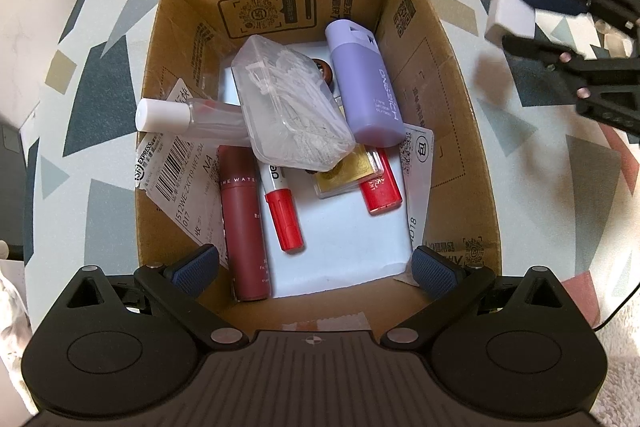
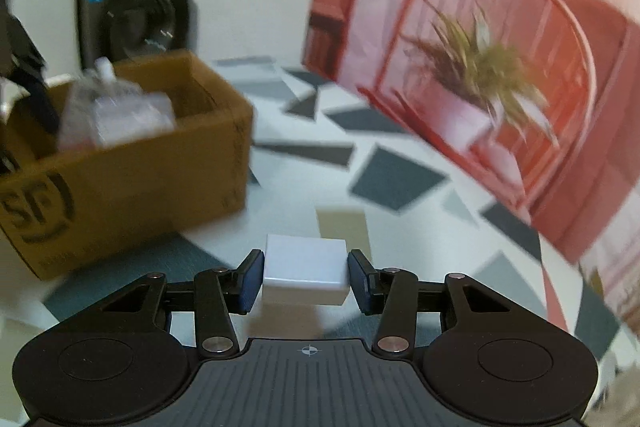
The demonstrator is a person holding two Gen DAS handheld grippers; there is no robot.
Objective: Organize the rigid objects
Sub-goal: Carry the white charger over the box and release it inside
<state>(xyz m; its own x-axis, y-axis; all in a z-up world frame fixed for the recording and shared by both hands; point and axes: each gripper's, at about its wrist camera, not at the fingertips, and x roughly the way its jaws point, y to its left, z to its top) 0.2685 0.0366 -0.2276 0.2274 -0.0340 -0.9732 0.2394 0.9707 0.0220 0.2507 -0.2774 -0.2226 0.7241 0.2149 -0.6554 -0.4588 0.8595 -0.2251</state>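
An open cardboard box [image 1: 448,75] lies under my left gripper [image 1: 316,263], which hangs open over its near end with nothing between the fingers. In the box are a purple bottle [image 1: 364,83], a clear plastic case [image 1: 288,107], a clear bottle with a white cap [image 1: 168,115], a dark red tube [image 1: 244,223], a red marker [image 1: 282,215] and a red lipstick [image 1: 380,189]. My right gripper [image 2: 305,279] is shut on a white block [image 2: 304,267], held above the tabletop to the right of the box [image 2: 132,179]. The left wrist view shows that gripper [image 1: 512,19] and the block [image 1: 516,23] at upper right.
The tabletop has a white cloth [image 1: 100,87] with grey, dark and pink shapes. A red printed backdrop [image 2: 480,67] with a chair and a plant stands behind it on the right. A dark washing machine [image 2: 136,11] stands beyond the box.
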